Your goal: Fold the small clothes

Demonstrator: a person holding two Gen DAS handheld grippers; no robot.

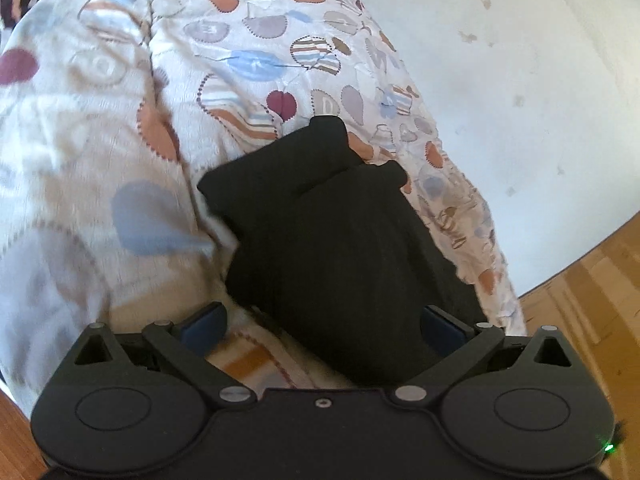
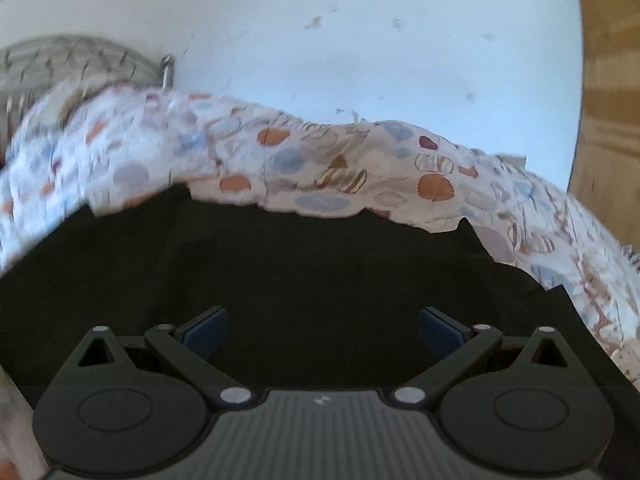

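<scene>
Left tool (image 1: 323,322): blue-padded fingers (image 1: 208,322) spread wide, nothing pinched. The folded black ribbed-knit garment (image 1: 320,232) lies on the bed, on the white quilted bedspread with orange, blue and maroon patches (image 1: 120,128); its near end sits between the fingers, contact unclear. Right tool (image 2: 323,322): fingers likewise wide apart, empty, hovering low over the same black cloth, which fills the lower view. White scuffed wall (image 2: 360,40) behind, wooden floor (image 1: 592,292) at right.
</scene>
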